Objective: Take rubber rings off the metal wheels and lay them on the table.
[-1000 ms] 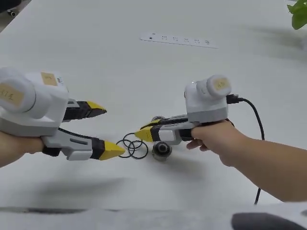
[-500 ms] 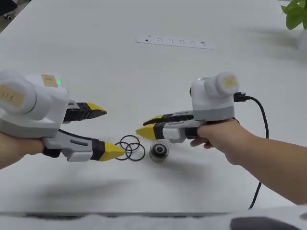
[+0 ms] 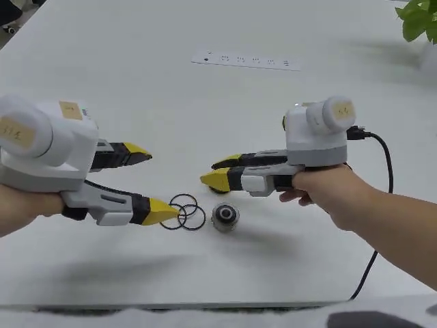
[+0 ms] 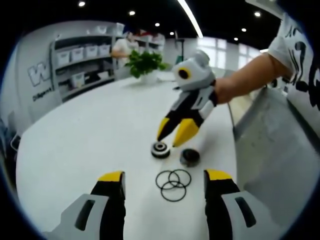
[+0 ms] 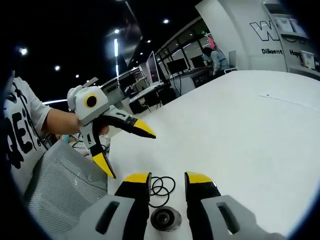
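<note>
done: three rings flat on tabletop | todo: two wheels nearby, remaining rings unclear | left hand-held gripper wide open, empty | right hand-held gripper slightly open, empty

The far wall reads "Diligent" beneath a large, cut-off "W".

Open white tabletop stretches beyond the work area as far as a flat white power strip and a green leafy plant at the far right. A short gap separates the left claw from the right claw. Three overlapping black rubber rings and a round metal wheel just beside them occupy the surface below that gap. A second metal wheel sits under the right claw's tips. A black cable trails behind the right claw.
</note>
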`<state>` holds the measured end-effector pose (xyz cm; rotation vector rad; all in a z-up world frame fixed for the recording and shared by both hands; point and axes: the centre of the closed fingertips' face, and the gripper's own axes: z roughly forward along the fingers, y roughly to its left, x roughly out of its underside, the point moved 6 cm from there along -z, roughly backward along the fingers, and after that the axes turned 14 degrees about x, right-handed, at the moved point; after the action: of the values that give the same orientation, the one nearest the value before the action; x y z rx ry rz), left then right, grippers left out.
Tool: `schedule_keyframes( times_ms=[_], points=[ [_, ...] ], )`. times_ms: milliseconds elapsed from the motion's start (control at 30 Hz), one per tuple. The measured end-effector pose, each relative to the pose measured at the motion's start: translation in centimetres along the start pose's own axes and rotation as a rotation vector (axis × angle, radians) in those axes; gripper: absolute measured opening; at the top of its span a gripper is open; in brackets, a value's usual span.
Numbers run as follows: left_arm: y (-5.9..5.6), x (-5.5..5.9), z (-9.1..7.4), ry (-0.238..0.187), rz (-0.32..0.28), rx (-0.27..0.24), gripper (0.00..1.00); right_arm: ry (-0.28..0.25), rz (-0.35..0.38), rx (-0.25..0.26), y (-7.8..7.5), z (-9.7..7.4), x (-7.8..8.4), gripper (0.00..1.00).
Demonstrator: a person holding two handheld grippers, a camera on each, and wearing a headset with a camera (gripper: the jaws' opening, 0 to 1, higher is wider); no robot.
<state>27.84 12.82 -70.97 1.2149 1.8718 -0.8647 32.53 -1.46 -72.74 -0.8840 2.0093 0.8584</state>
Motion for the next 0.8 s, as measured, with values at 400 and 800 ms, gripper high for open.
schedule_keyframes(
  times_ms=[400, 800],
  points=[
    [0.8, -0.7, 0.2, -0.005, 0.007, -0.011, 0.65, -0.023, -0.020, 0.021, -0.4, -1.0, -0.3, 0.25],
    [1.8, -1.4, 0.8, -0.004, 0.014, -0.017, 0.65, -0.039, -0.011, 0.067, -2.1, -1.9, -0.2, 0.25]
  ],
)
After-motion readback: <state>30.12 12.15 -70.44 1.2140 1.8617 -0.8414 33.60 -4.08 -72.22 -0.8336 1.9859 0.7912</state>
